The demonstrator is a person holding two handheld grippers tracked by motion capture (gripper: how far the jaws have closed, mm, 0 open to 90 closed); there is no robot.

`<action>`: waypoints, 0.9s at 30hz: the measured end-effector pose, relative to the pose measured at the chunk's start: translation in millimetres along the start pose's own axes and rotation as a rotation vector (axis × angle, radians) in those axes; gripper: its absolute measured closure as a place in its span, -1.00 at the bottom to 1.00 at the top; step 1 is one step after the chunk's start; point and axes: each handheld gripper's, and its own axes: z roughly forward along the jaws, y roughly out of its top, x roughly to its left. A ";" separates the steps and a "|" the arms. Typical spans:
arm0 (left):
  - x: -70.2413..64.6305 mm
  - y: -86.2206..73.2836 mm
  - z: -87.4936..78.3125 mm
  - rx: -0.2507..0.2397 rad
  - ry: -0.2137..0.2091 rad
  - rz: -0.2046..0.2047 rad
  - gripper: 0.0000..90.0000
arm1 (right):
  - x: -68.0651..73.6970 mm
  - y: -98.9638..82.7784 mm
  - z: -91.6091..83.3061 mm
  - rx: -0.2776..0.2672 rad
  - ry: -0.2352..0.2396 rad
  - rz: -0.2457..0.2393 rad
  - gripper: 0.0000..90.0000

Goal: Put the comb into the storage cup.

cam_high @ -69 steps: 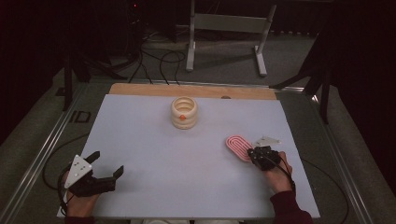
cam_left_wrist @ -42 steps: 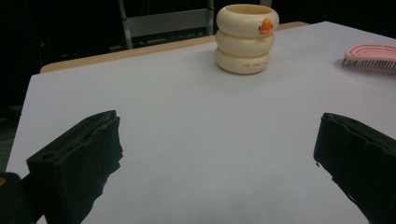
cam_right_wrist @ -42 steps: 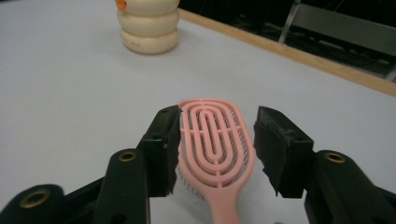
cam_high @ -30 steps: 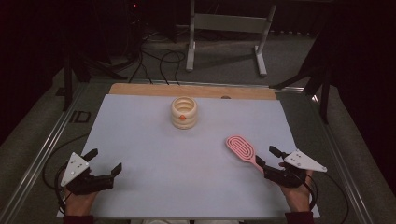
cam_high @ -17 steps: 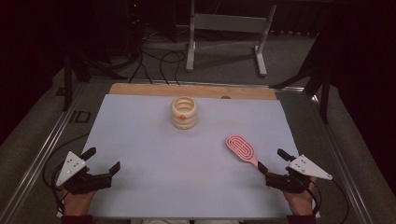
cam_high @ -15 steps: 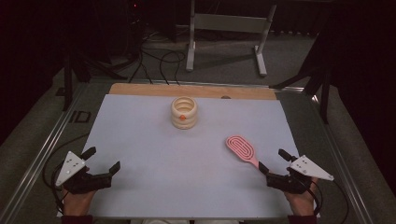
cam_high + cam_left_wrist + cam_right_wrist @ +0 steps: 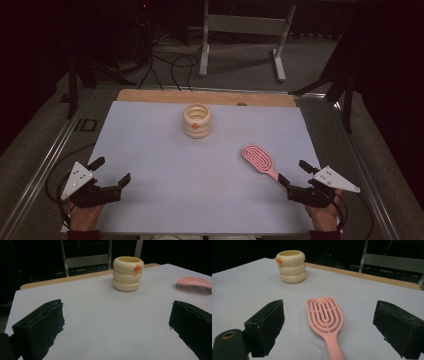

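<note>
Right gripper view: your right gripper [image 7: 329,327] has just been opening, jaws wide, brush [image 7: 325,315] between them untouched: pink, looped slots, bristles down, lying on the table [image 7: 249,285], handle toward you.

Cream ringed cup [image 7: 197,120] with an orange spot far back on the white table [image 7: 150,150]; metal stand [image 7: 243,30] beyond.

- The left claw [image 7: 110,172] was matte black, topped by a grey three-cornered plate with small dark screw holes.
- The right claw [image 7: 295,172] matched it: black body, the same grey plate.
- A thin black cable trailed from each.
- Jaw pads looked like rough black foam blocks.
- Dark red sleeve cuffs showed at both wrists.
</note>
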 end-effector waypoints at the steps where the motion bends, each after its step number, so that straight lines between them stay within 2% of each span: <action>1: 0.1 -0.2 0.0 0.001 0.000 0.000 -0.99 | 0.5 0.0 0.2 0.003 0.002 -0.001 -0.78; 7: 1.0 -0.9 -1.3 -0.005 0.004 -0.007 -0.99 | 2.0 1.0 2.0 0.025 0.003 -0.001 -0.77; 12: 2.5 -1.8 -4.5 -0.014 0.013 -0.023 -0.99 | -0.7 5.2 1.5 0.050 0.009 0.030 -0.76; 19: 1.1 -3.1 -2.7 -0.007 0.009 -0.022 -0.99 | -4.2 13.5 5.0 0.103 0.016 0.016 -0.76; 27: 0.2 -4.1 -1.3 -0.003 0.008 -0.015 -0.99 | -7.0 28.0 12.7 0.176 0.002 -0.026 -0.76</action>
